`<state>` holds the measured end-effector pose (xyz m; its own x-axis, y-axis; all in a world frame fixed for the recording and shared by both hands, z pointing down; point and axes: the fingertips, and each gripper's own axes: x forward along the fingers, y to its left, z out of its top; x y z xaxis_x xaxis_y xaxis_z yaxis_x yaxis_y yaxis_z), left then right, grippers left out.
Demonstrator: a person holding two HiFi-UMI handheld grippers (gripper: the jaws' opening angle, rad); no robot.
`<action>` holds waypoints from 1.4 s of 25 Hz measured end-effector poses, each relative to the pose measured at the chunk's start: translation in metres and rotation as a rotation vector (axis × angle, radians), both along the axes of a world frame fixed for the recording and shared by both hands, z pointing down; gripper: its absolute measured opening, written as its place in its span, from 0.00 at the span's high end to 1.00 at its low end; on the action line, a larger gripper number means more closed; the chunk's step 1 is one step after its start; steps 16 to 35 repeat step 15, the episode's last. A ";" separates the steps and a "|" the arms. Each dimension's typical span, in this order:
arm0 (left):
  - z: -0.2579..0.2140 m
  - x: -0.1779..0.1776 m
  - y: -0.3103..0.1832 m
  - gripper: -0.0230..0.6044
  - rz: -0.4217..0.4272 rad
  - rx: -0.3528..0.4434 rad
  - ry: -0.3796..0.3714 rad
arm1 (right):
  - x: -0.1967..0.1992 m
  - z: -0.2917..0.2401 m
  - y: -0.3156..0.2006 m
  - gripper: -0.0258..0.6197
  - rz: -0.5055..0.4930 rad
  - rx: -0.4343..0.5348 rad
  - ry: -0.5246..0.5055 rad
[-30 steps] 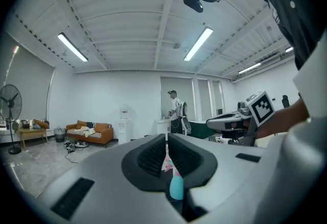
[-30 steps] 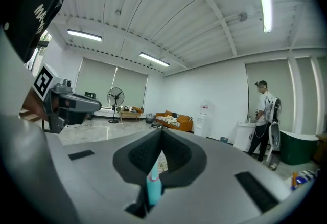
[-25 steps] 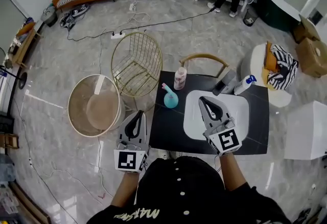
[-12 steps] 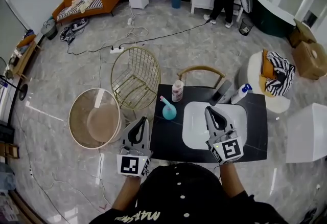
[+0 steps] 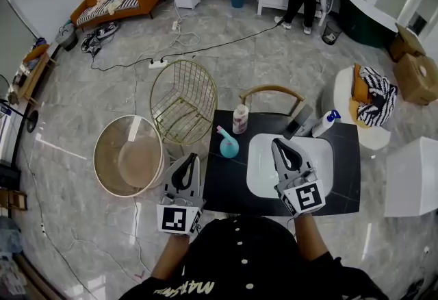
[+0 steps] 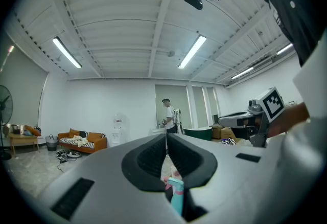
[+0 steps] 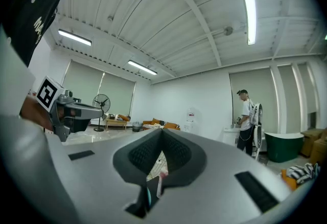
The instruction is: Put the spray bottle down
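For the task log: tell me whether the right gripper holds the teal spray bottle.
No: the teal spray bottle stands on the black table, apart from the right gripper, whose jaws are shut empty.

Left tool (image 5: pixel 191 158) and right tool (image 5: pixel 276 144) level, jaws together.

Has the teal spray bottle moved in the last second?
No. The teal spray bottle keeps its spot on the black table, left of the white tray.
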<state>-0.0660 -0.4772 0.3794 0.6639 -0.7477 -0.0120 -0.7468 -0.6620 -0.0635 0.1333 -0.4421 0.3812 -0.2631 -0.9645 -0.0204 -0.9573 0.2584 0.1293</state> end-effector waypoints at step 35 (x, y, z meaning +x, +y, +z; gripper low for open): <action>0.008 -0.009 -0.001 0.93 -0.006 -0.006 0.004 | -0.012 0.006 -0.004 0.97 -0.015 -0.004 -0.002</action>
